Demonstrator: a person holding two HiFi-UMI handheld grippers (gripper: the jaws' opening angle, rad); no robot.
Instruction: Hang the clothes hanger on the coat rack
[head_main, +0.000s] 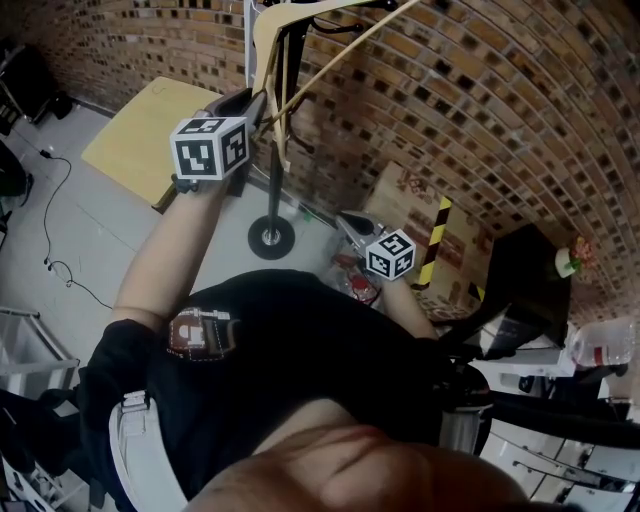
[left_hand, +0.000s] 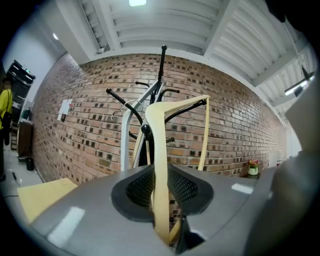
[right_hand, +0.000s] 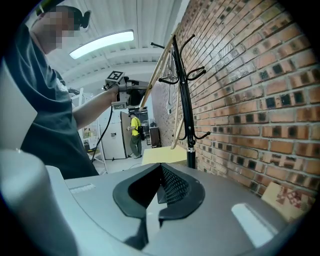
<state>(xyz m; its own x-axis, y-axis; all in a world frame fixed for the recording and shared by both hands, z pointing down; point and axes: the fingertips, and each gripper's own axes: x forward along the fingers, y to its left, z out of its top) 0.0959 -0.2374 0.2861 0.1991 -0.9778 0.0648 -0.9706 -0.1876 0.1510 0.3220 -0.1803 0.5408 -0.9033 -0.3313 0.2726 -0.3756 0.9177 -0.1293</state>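
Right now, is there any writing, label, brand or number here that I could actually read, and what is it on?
No text here is legible.
Cardboard box by the brick wall: red print, too blurred to read.
Paper sheet on the wall: too small to read.
Shirt patch: blurred.
Bottle label: blurred.
Left cube and right cube: black-and-white square markers, no letters or numbers.

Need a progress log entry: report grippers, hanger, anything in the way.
Left gripper shut on wooden clothes hanger, held up at black coat rack. Right gripper shut, empty. Hung or not: cannot tell. Nothing blocking.
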